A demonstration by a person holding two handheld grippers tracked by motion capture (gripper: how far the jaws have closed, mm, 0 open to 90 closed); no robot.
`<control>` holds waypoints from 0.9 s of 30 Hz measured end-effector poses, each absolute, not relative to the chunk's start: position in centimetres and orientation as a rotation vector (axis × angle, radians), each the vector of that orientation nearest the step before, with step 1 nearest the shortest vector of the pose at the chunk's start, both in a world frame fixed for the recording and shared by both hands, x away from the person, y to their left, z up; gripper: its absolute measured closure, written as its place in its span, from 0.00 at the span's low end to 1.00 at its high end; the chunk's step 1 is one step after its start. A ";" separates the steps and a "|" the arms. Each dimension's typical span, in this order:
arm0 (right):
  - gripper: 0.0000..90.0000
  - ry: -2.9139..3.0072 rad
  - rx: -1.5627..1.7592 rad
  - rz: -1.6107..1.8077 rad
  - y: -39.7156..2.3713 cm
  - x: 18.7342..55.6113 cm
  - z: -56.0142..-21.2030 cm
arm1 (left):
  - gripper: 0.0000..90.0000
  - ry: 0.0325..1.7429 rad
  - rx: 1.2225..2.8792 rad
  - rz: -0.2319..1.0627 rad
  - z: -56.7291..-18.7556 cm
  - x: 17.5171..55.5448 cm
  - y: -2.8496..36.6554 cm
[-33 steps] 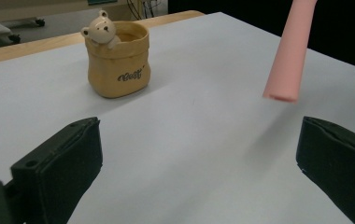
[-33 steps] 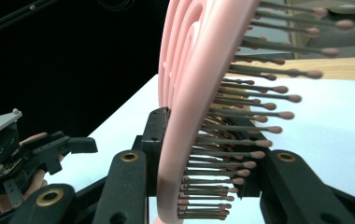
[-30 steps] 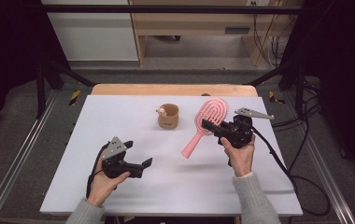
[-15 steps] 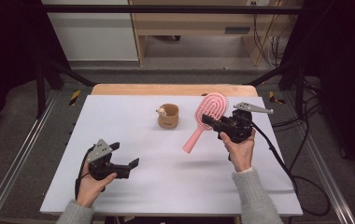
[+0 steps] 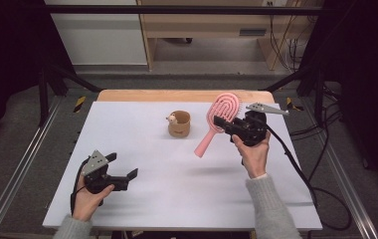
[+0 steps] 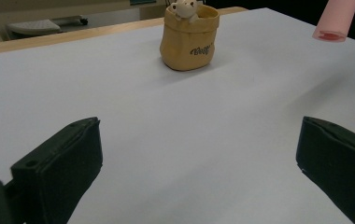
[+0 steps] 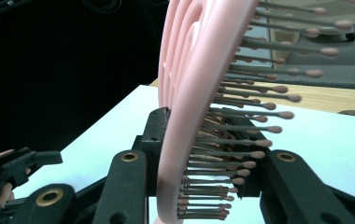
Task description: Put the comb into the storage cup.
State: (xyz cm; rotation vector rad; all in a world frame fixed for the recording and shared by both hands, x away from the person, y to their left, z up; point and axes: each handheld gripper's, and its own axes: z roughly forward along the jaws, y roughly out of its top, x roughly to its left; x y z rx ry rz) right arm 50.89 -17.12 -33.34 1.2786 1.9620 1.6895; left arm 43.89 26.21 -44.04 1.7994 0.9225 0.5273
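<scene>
- Working from the left, I see my left gripper (image 5: 125, 175) low over the near left part of the white tabletop (image 5: 142, 144), its jaws spread wide with nothing between them.
- In the left gripper view, bare tabletop lies between those jaws, and the tan pot (image 6: 189, 39) stands well ahead of them, upright, with a small animal figure at its rim.
- In the high view, that tan pot (image 5: 179, 124) sits near the middle of the tabletop towards the far edge, well apart from the left gripper and near the brush's handle end without touching it.
- Next comes the pink hairbrush (image 5: 218, 122), lifted off the tabletop, its long axis running on a slant: the handle end points down towards the near left, and the oval head points up towards the far right.
- My right gripper (image 5: 225, 124) is clamped on the brush at the head, where it narrows towards the handle, approaching it from the right.
- In the right gripper view, the pink hairbrush (image 7: 185, 116) stands on edge between the jaws, one jaw against its back and the bristles pointing towards the other.
</scene>
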 end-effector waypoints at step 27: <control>0.71 1.949 1.235 1.625 -14.9 53.4 -31.9 | 0.01 0.963 1.778 0.545 -44.4 44.0 28.1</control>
